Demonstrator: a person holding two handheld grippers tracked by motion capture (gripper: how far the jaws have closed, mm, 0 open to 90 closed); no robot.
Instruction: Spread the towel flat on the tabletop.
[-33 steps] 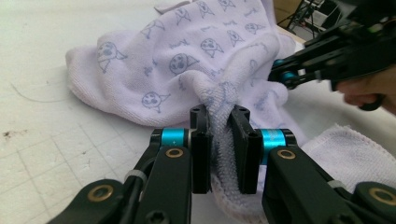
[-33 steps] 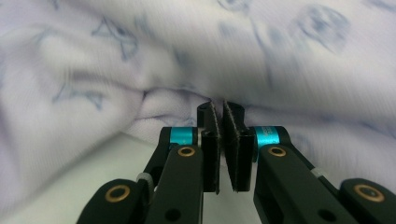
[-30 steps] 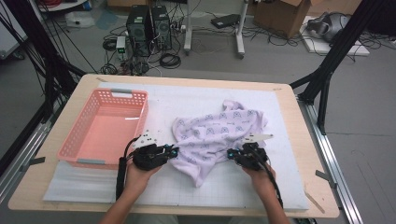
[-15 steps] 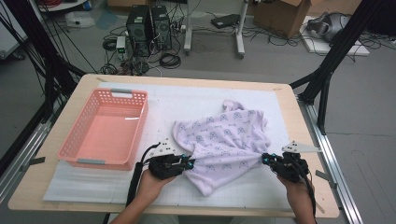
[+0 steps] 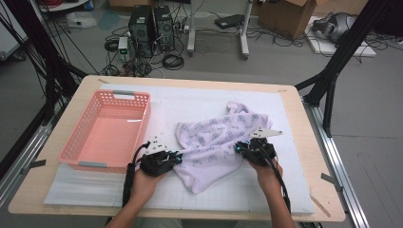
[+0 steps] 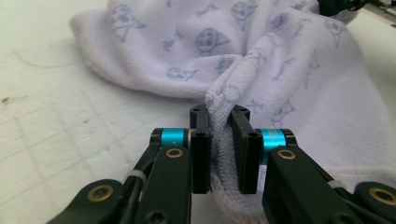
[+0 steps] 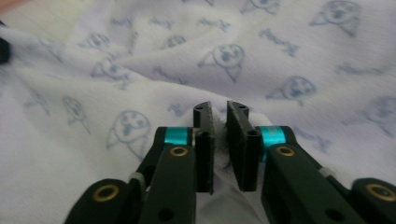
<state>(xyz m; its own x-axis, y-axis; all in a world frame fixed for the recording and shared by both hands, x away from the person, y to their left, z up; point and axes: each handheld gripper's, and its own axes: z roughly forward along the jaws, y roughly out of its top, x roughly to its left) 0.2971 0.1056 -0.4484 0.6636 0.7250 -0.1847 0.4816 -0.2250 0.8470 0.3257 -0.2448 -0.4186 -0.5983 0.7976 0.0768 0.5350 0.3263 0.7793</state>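
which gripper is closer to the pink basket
Left. The left gripper sits just off the pink basket's near right corner, jaws pinching the towel's left edge. The right gripper is on the towel's far side, across the cloth from the basket.

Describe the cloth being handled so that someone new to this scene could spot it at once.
On the white mat covering the wooden table, right of the pink basket, lies a crumpled pale lilac towel. Small blue cartoon faces printed all over it set it apart.
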